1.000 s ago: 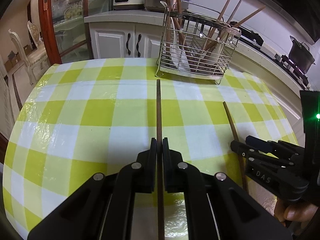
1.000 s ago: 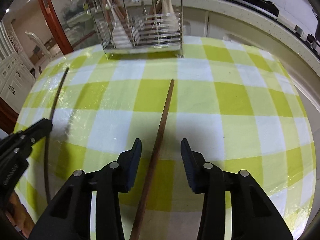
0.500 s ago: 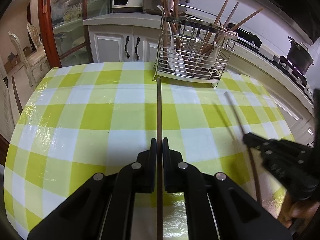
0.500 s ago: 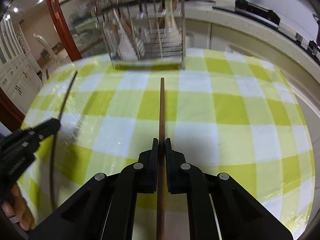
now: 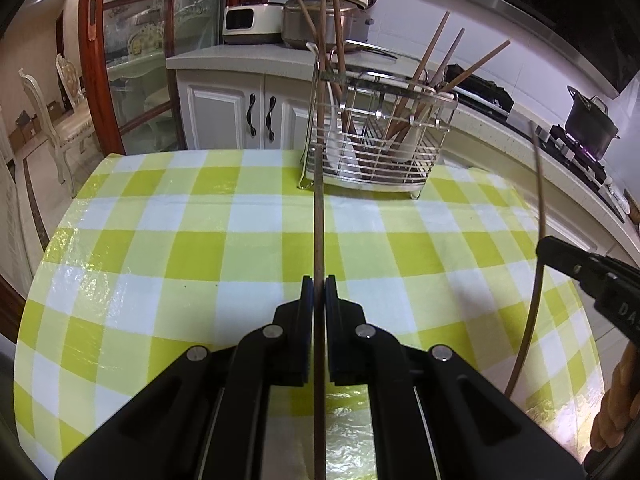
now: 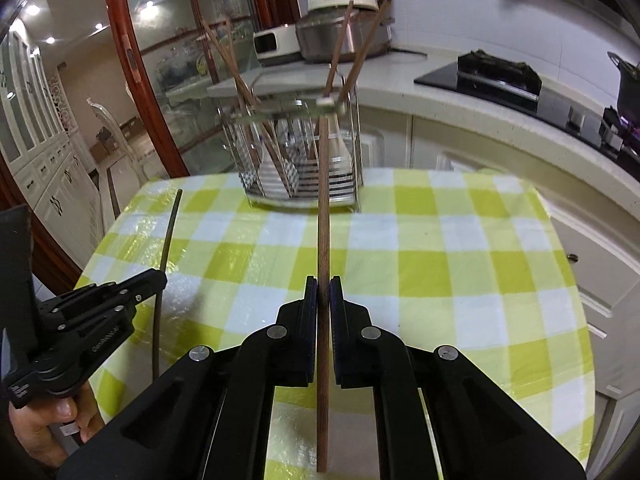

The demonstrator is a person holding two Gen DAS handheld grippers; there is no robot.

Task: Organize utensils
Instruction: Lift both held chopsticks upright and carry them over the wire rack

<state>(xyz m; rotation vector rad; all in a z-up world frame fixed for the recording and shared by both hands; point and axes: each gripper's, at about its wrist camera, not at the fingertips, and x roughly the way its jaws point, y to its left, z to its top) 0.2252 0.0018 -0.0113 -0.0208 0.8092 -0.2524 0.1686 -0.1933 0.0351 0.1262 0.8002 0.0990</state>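
My left gripper is shut on a dark wooden chopstick that points forward toward the wire utensil rack. My right gripper is shut on a brown wooden chopstick, also pointing at the rack. Both chopsticks are lifted off the yellow checked tablecloth. The rack stands at the table's far edge and holds several chopsticks and white spoons. The right gripper shows at the right in the left wrist view. The left gripper shows at the left in the right wrist view.
Behind the table runs a white counter with rice cookers, a stove with a black pot, and white cabinets. A red-framed glass door is at the left. The table edge curves close at the right.
Both grippers have risen, lifting their chopsticks higher off the table and tilting them up toward the rack. The right gripper, open a second ago, closed on its chopstick.
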